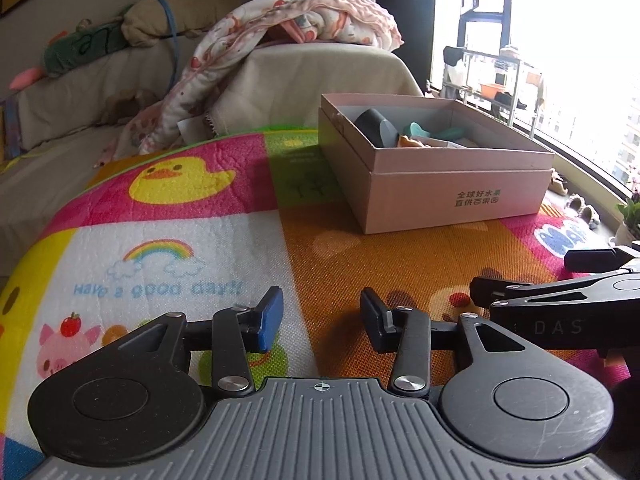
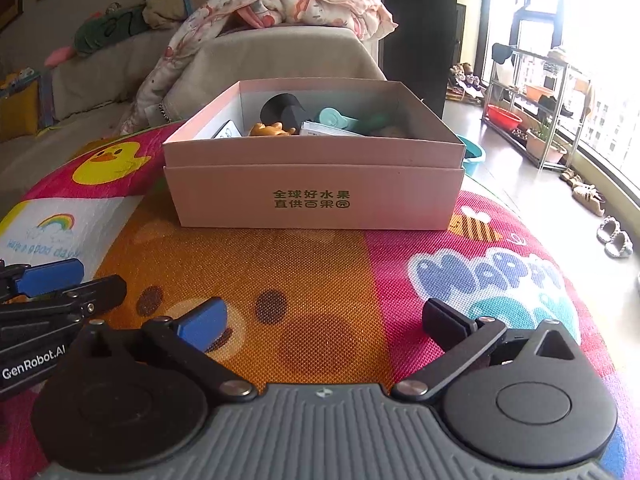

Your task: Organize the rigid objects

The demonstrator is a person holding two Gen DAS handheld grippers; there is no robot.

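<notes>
A pink cardboard box point(image 2: 316, 196) stands on the colourful play mat point(image 2: 320, 272), and it also shows at the right in the left wrist view point(image 1: 452, 196). Inside lie a black cylinder point(image 2: 282, 110), a teal object point(image 2: 340, 118), an orange toy figure point(image 2: 270, 130) and a white card point(image 2: 226, 133). My left gripper point(image 1: 322, 318) is open and empty, low over the mat, well short of the box. My right gripper point(image 2: 326, 322) is open wide and empty, in front of the box. Each gripper shows at the edge of the other's view.
A beige sofa point(image 1: 304, 76) with a pink blanket point(image 1: 312, 20) and plush toys stands behind the mat. A window, a metal rack point(image 2: 536, 92) with basins and plants, and slippers point(image 2: 614, 236) lie on the right.
</notes>
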